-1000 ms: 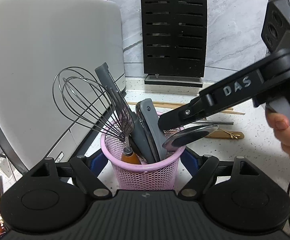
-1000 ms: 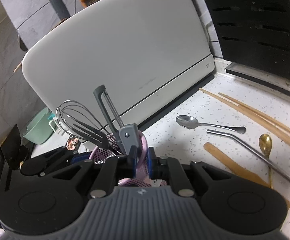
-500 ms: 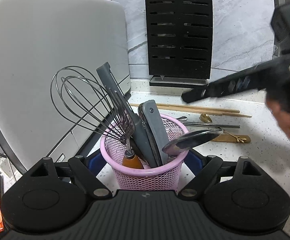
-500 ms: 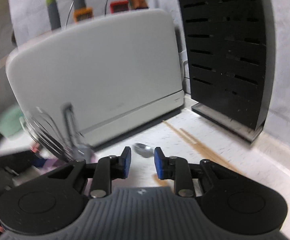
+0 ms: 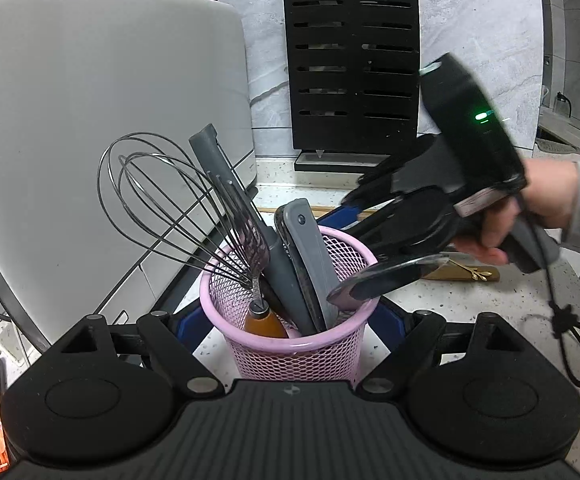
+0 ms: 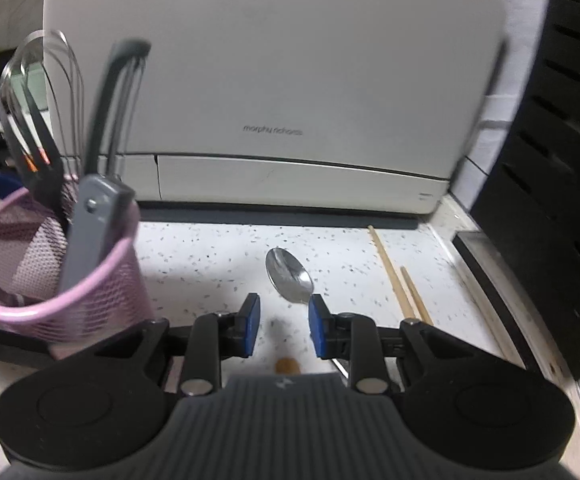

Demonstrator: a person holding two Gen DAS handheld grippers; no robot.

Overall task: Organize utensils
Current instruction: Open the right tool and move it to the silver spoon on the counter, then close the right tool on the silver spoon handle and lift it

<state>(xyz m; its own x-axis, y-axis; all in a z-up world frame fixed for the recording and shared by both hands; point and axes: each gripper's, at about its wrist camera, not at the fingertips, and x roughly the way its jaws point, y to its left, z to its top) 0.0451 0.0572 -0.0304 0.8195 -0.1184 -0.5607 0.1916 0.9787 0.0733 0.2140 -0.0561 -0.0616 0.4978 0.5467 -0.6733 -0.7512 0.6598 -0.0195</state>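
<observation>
The spoon (image 6: 290, 275) lies flat on the speckled table (image 6: 210, 248), bowl pointing away, just ahead of the right claw (image 6: 282, 320) and slightly toward its right pad; the handle runs back beneath that claw and is mostly hidden. The right claw stands partly open with nothing between its pads, angled down at the table, which suggests it is lining up to take the spoon by the neck. The pink mesh basket (image 5: 286, 344), the evident destination, sits between the spread fingers of the left claw (image 5: 290, 320); whether the pads press its wall cannot be told, as the basket hides them, though the arrangement reads as steadying it for loading. Already standing in the basket are a whisk (image 5: 170, 200), a slotted turner (image 5: 250, 236), grey-handled tools (image 5: 309, 264) and a dark-bladed piece leaning out over the rim toward the right. To the right of the right claw lie wooden chopsticks (image 6: 397, 280), close enough to be nudged during the pick. Beyond both claws a white appliance (image 6: 274, 80) walls off the table, with a black knife block (image 5: 349, 68) beside it. The crowded, leaning handles leave little free opening in the basket, so insertion will likely need a steep entry.
</observation>
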